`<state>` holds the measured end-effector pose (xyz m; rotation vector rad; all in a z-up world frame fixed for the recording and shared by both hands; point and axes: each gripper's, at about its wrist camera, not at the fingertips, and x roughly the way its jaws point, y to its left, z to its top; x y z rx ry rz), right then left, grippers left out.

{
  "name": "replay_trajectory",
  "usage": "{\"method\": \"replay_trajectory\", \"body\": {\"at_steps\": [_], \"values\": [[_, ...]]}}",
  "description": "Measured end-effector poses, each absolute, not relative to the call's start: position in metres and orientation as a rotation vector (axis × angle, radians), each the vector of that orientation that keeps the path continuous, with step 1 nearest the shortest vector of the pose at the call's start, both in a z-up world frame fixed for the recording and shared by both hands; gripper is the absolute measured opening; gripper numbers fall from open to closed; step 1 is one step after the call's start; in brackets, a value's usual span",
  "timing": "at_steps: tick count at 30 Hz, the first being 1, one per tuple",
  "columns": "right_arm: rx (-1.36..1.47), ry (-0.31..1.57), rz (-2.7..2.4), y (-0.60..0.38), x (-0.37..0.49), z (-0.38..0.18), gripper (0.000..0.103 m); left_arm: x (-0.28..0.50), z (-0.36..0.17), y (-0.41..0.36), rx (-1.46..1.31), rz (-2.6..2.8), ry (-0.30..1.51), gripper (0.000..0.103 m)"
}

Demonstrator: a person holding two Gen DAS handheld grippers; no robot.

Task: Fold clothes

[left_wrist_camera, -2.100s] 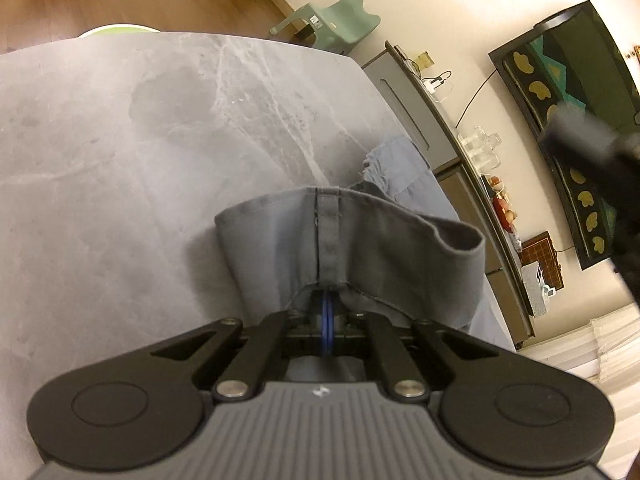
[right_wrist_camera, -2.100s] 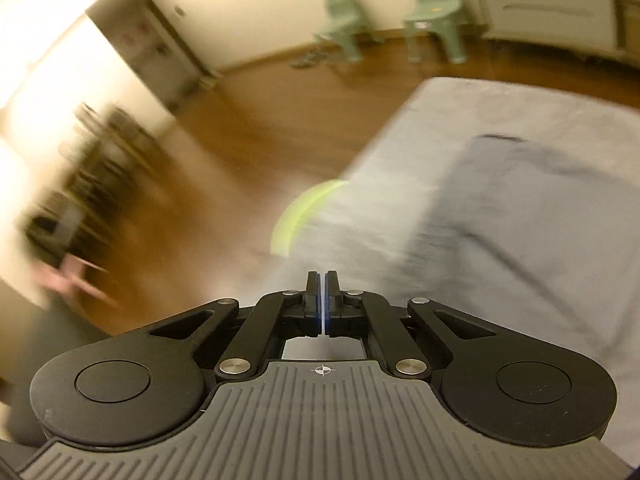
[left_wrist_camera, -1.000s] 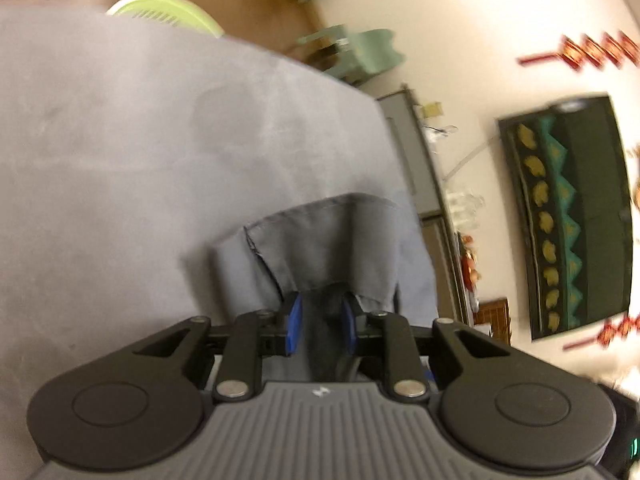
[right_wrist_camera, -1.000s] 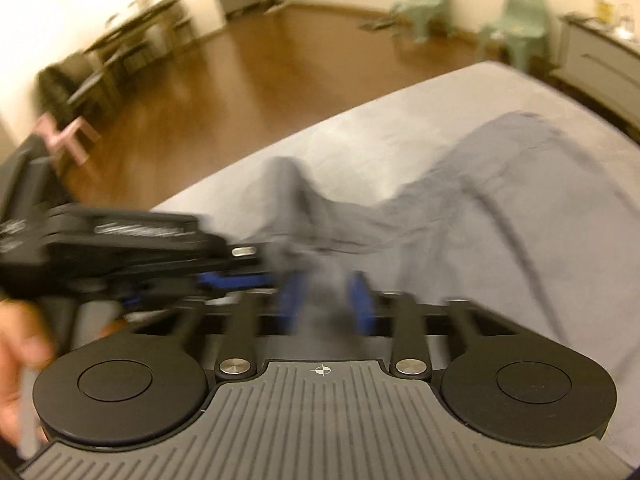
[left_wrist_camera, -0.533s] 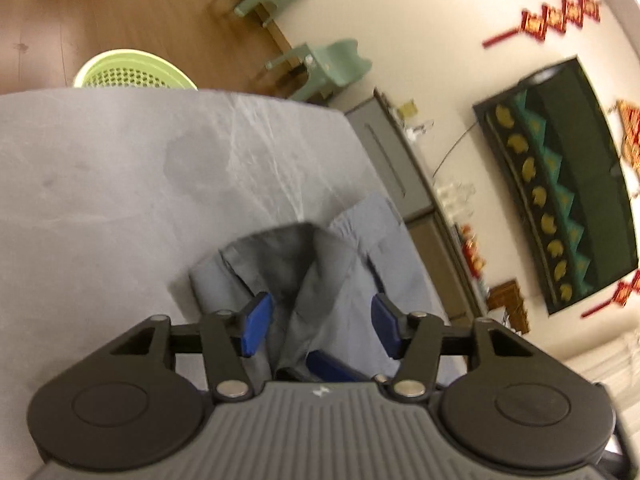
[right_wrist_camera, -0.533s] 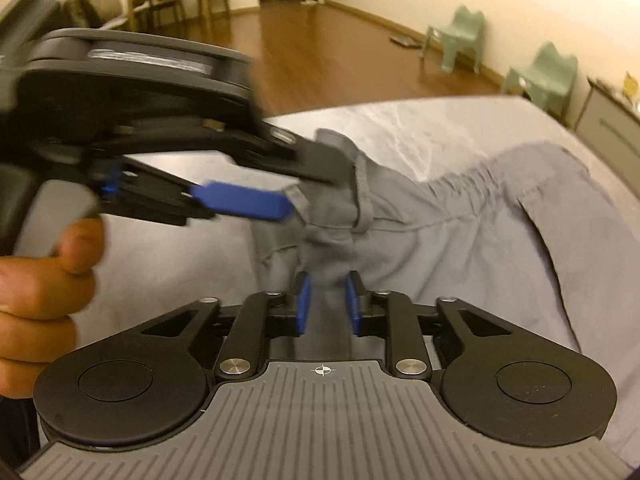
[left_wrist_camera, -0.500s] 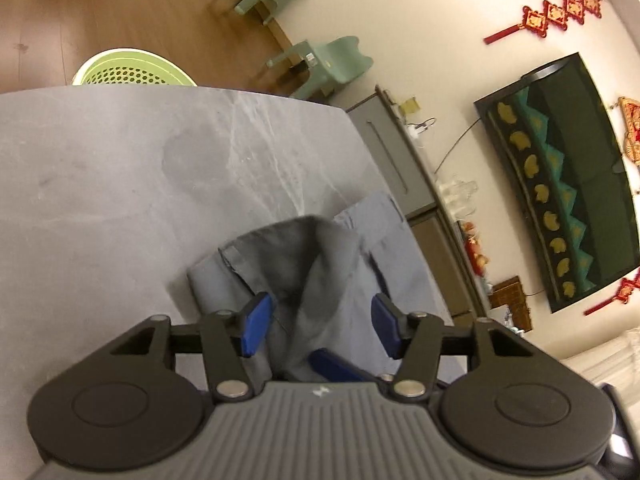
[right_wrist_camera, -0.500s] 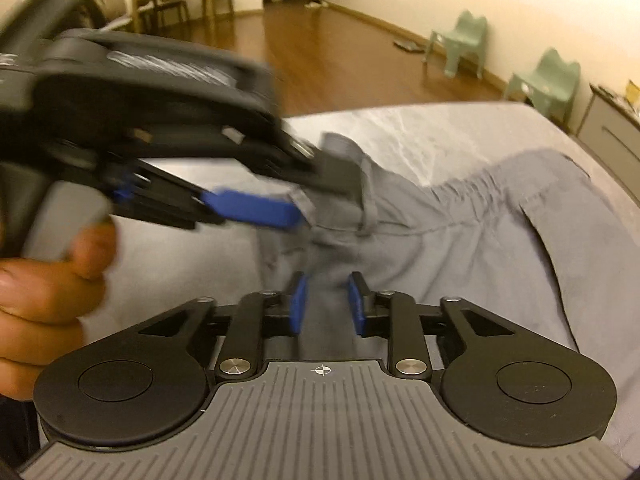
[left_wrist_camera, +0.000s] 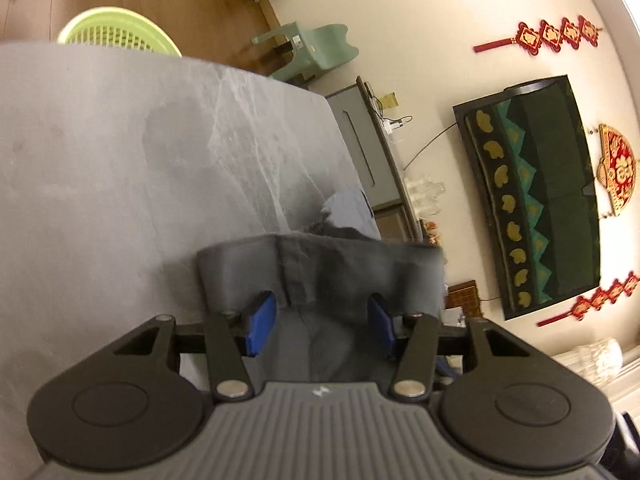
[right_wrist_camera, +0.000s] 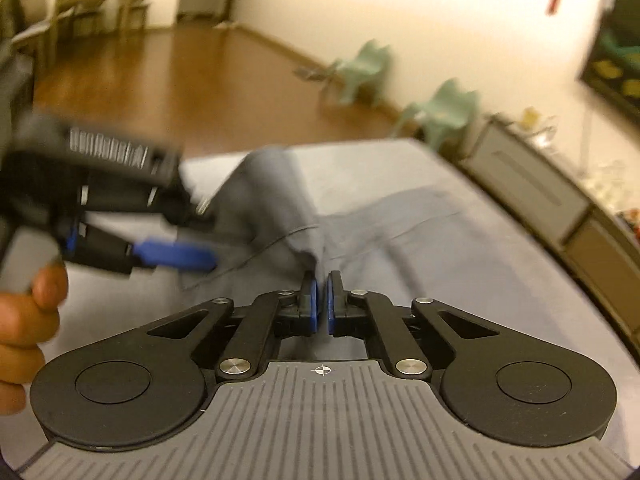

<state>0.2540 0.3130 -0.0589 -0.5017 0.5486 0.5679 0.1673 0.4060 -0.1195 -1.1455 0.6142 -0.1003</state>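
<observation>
A grey garment (left_wrist_camera: 320, 268) lies on a grey marbled table (left_wrist_camera: 120, 160). In the left wrist view its hemmed edge with a seam stands raised between my left gripper's (left_wrist_camera: 320, 320) wide-open blue pads (left_wrist_camera: 260, 316), which do not grip it. In the right wrist view my right gripper (right_wrist_camera: 321, 292) is shut on a raised fold of the garment (right_wrist_camera: 400, 232), cloth pinched between the blue pads. My left gripper (right_wrist_camera: 176, 256) shows there at the left, blurred, open, beside the lifted fold, held by a hand (right_wrist_camera: 24, 320).
A green laundry basket (left_wrist_camera: 116, 36) stands on the wood floor beyond the table's far edge. Two pale green chairs (left_wrist_camera: 312, 48) and a grey cabinet (left_wrist_camera: 368, 148) line the wall. The table's right edge (right_wrist_camera: 520, 232) runs close to the cabinet.
My left gripper opened wide and let go of the garment's edge. My right gripper closed tighter on the fold and lifted it; both views shifted.
</observation>
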Motion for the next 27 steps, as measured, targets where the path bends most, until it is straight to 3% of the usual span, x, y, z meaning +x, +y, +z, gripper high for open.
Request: {"method": "replay_trajectory", "body": {"at_steps": [6,10,14,21,22,27], "values": [[-0.488,0.47,0.552,0.298,0.228,-0.047,0.002,0.185,-0.142,0.391,-1.247,-0.182,0.69,0.048],[-0.475,0.497,0.588,0.305,0.209,-0.058,0.002,0.201,-0.16,0.389,-1.293,-0.192,0.754,0.03],[-0.504,0.534,0.611,0.323,0.207,-0.078,0.002,0.192,-0.156,0.397,-1.273,-0.14,0.75,0.03],[-0.588,0.528,0.611,0.341,0.21,-0.098,0.002,0.167,-0.12,0.415,-1.098,-0.035,0.694,0.04],[-0.599,0.525,0.605,0.341,0.209,-0.1,0.002,0.162,-0.109,0.415,-1.051,-0.012,0.657,0.049],[-0.713,0.473,0.591,0.345,0.205,-0.109,0.002,0.161,-0.08,0.406,-0.91,-0.067,0.556,0.074]]}}
